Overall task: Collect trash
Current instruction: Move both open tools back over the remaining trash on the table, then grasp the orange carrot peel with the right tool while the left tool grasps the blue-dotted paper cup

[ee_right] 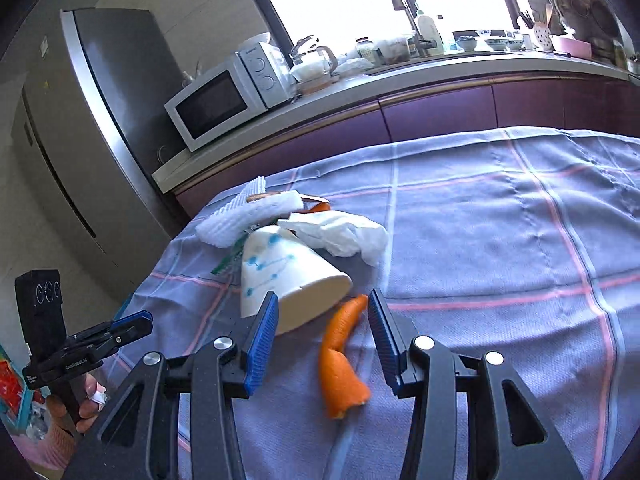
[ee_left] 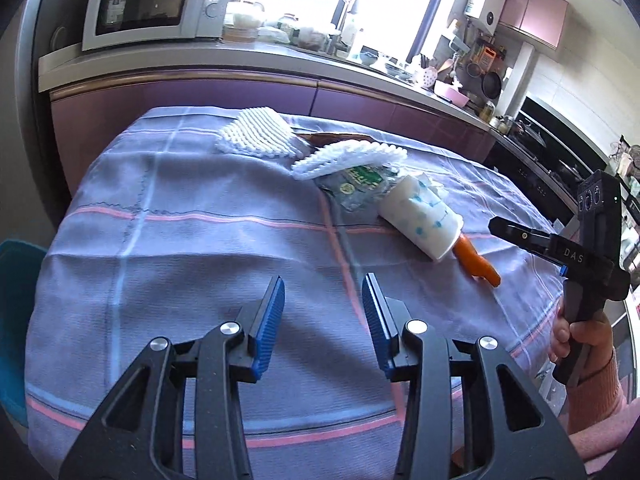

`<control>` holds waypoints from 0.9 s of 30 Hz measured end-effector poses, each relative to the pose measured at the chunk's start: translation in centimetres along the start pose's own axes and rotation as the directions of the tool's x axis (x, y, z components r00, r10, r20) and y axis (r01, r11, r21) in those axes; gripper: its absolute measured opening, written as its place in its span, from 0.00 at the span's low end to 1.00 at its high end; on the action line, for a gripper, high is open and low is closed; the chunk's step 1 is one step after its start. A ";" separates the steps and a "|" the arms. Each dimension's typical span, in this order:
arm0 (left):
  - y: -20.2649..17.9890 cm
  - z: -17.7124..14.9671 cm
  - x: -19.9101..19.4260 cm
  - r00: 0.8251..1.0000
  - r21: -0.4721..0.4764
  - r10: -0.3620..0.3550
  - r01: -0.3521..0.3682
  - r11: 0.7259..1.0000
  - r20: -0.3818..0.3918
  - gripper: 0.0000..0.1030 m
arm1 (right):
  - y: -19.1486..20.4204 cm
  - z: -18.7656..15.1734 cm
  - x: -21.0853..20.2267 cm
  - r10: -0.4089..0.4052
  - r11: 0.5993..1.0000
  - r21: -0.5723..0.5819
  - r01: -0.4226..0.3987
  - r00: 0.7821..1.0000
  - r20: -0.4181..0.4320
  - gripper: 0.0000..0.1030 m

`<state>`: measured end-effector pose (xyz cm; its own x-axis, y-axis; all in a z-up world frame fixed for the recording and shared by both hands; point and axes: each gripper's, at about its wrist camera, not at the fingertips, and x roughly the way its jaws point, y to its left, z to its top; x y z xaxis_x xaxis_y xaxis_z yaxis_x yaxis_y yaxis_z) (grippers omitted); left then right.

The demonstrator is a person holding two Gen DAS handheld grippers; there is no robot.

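A white paper cup [ee_left: 420, 216] [ee_right: 288, 280] with blue dots lies on its side on the purple checked tablecloth [ee_left: 200, 240]. An orange peel [ee_left: 478, 262] [ee_right: 340, 356] lies by its rim. Behind it are a crumpled tissue [ee_right: 344, 236], a clear green-printed wrapper [ee_left: 356, 184] and two white foam nets [ee_left: 260, 132] [ee_left: 348, 156]. My right gripper [ee_right: 322, 312] is open, its jaws on either side of the peel, the left finger by the cup. It shows at the right of the left wrist view [ee_left: 520, 236]. My left gripper [ee_left: 323, 292] is open and empty over bare cloth.
A kitchen counter [ee_left: 280, 56] with a microwave [ee_left: 152, 4], jars and dishes runs behind the table. A steel fridge [ee_right: 92, 120] stands at the left. A teal chair [ee_left: 16, 280] is by the table's left edge.
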<state>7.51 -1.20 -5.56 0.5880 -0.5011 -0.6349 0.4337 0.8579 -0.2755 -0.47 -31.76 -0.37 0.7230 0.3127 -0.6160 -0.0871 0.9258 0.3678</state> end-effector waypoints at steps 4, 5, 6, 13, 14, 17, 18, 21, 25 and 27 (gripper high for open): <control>-3.0 0.3 1.7 0.999 0.050 -0.043 0.045 0.998 -0.026 0.43 | -0.6 -1.2 0.3 -0.010 1.000 -0.011 0.009 0.999 -0.034 0.43; -3.9 0.4 2.1 0.998 0.069 -0.052 0.054 0.996 -0.031 0.46 | -0.5 -1.4 0.4 -0.012 1.000 -0.019 0.011 0.999 -0.040 0.43; -4.7 0.5 2.5 0.998 0.085 -0.058 0.061 0.995 -0.035 0.47 | -0.4 -1.6 0.5 -0.015 1.000 -0.027 0.014 0.999 -0.046 0.43; -8.2 1.5 6.5 0.991 0.115 -0.070 0.084 0.990 -0.113 0.47 | -0.2 -2.4 0.7 -0.020 0.999 -0.045 0.017 0.998 -0.065 0.41; -8.4 1.7 7.1 0.990 0.109 -0.066 0.080 0.991 -0.124 0.47 | -0.2 -2.4 0.7 -0.020 0.999 -0.046 0.017 0.997 -0.068 0.41; -8.7 2.2 8.4 0.987 0.086 -0.065 0.078 0.993 -0.144 0.47 | -0.3 -2.6 0.8 -0.018 0.999 -0.044 0.014 0.997 -0.074 0.37; -8.8 2.3 8.8 0.986 0.076 -0.066 0.078 0.994 -0.152 0.46 | -0.3 -2.7 0.8 -0.016 0.999 -0.044 0.012 0.997 -0.075 0.36; -8.8 2.8 9.3 0.986 0.068 -0.057 0.068 0.995 -0.154 0.45 | -0.5 -2.8 0.8 -0.009 0.999 -0.039 0.006 0.997 -0.077 0.31; -9.2 3.0 9.8 0.985 0.059 -0.058 0.068 0.996 -0.161 0.34 | -0.6 -3.0 0.9 -0.001 0.999 -0.038 -0.002 0.996 -0.084 0.24; -9.1 2.9 9.9 0.985 0.053 -0.054 0.063 0.997 -0.166 0.26 | -0.5 -3.0 0.9 0.001 0.999 -0.040 -0.005 0.997 -0.082 0.23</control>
<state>11.42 -14.31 -7.26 0.4424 -0.5206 -0.7303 0.5054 0.8174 -0.2766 -1.81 -31.32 -3.23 0.6642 0.3303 -0.6707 -0.1181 0.9322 0.3422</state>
